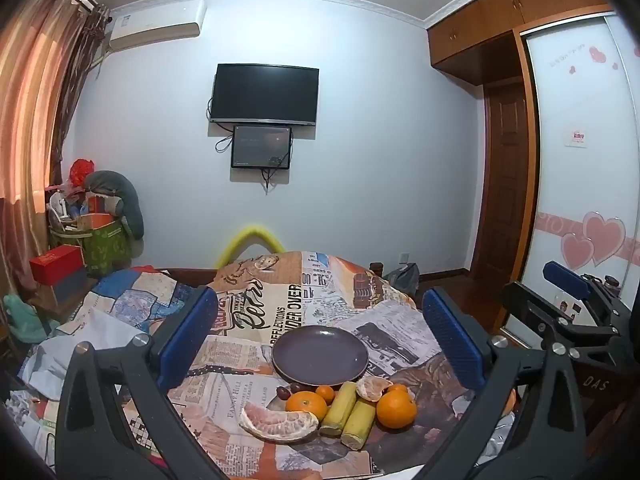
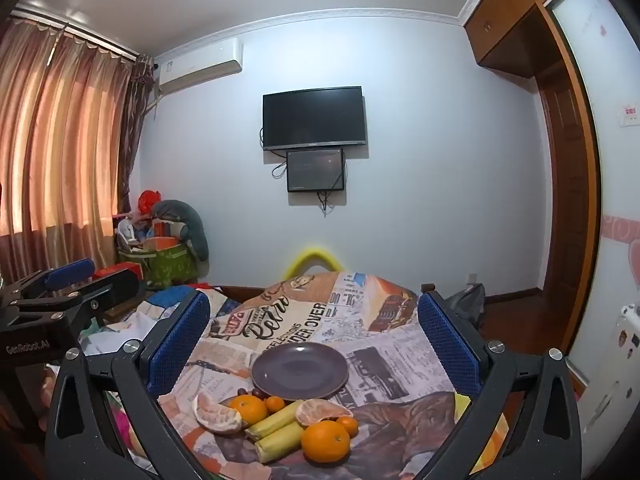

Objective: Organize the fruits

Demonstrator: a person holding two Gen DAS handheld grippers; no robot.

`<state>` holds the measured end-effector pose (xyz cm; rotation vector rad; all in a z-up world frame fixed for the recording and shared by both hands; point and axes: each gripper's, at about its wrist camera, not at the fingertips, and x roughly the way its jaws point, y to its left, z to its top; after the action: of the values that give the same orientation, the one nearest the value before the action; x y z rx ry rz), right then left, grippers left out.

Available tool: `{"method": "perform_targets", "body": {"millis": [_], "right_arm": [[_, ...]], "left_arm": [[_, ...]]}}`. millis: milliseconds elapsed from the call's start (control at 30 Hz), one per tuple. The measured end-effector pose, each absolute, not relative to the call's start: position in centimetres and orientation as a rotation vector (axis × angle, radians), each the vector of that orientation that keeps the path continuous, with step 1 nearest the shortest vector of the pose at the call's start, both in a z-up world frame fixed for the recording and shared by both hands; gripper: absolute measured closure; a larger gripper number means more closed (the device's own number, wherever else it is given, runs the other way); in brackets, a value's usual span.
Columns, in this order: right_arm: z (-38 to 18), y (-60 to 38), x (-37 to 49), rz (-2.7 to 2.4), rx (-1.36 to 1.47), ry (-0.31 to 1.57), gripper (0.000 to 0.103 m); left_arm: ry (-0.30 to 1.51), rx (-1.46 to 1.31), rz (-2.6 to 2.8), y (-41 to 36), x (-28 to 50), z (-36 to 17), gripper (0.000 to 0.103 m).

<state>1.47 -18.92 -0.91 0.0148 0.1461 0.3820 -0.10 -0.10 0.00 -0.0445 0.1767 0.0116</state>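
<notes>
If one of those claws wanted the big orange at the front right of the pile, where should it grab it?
Across the middle of the big orange, coming from above with the right gripper, whose jaws stand wide open. The orange is round, so any width works, but a cane piece crowds its left side and a small orange sits behind.

Fruit pile (image 2: 280, 424) lies just before purple plate (image 2: 300, 370), right gripper (image 2: 314, 348) jaws wide.

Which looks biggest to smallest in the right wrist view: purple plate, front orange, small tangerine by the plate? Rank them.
1. purple plate, clearly the largest, though farthest.
2. front orange, helped somewhat by being nearest the camera.
3. small tangerine, clearly the smallest.
</notes>
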Motion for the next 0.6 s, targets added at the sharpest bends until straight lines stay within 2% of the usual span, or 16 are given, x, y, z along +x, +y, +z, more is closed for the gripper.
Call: {"method": "perform_targets", "body": {"millis": [600], "right_arm": [[-0.7, -18.8, 1.2, 0.384, 0.020, 0.136, 0.000]], "left_arm": [[0.182, -0.065, 0.006, 0.1, 0.2, 0.0, 0.000]]}}
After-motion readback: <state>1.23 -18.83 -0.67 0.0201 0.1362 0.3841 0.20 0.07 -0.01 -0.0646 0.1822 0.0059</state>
